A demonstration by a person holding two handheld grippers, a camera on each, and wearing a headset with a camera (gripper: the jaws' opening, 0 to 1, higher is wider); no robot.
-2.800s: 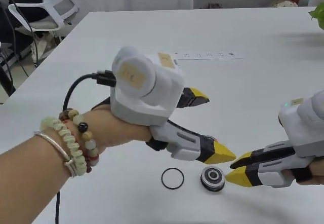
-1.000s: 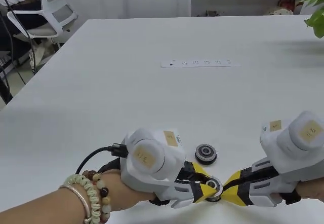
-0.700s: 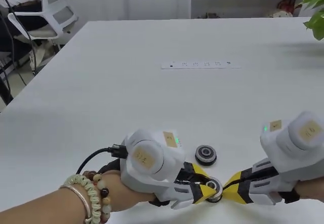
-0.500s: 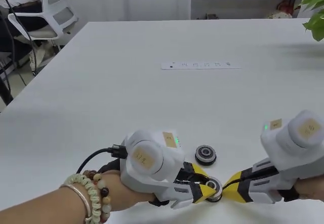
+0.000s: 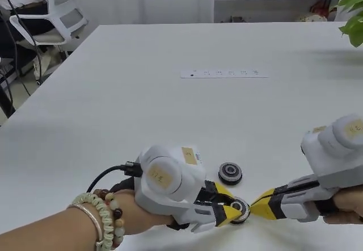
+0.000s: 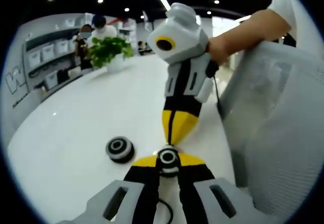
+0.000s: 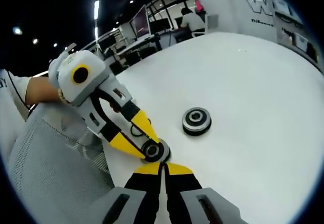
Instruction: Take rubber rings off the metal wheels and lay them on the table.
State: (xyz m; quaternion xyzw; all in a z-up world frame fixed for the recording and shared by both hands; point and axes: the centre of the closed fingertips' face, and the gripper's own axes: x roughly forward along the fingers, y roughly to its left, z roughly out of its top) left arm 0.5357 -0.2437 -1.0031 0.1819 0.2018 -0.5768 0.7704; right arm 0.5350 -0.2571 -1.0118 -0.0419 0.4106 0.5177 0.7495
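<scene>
A small metal wheel (image 5: 239, 208) with a black rubber ring around it sits near the front table edge. My left gripper (image 5: 231, 206) is shut on this wheel (image 6: 168, 157), one yellow jaw on each side. My right gripper (image 5: 256, 206) comes in from the right. Its jaws are pressed together at the wheel's rim (image 7: 154, 150), on the rubber ring. A second wheel (image 5: 230, 172) with its own ring lies on the table just behind, apart from both grippers. Part of a thin black loop (image 6: 166, 210) lies under my left gripper.
A white power strip (image 5: 224, 73) lies further back at mid-table. Green plant leaves (image 5: 354, 12) hang at the far right. An office chair (image 5: 57, 12) stands past the far left corner. The white table (image 5: 142, 103) is bare between the strip and the wheels.
My right gripper has drawn back a little to the right and lower, its tips still at the wheel's rim. The left gripper and both wheels have stayed put.
</scene>
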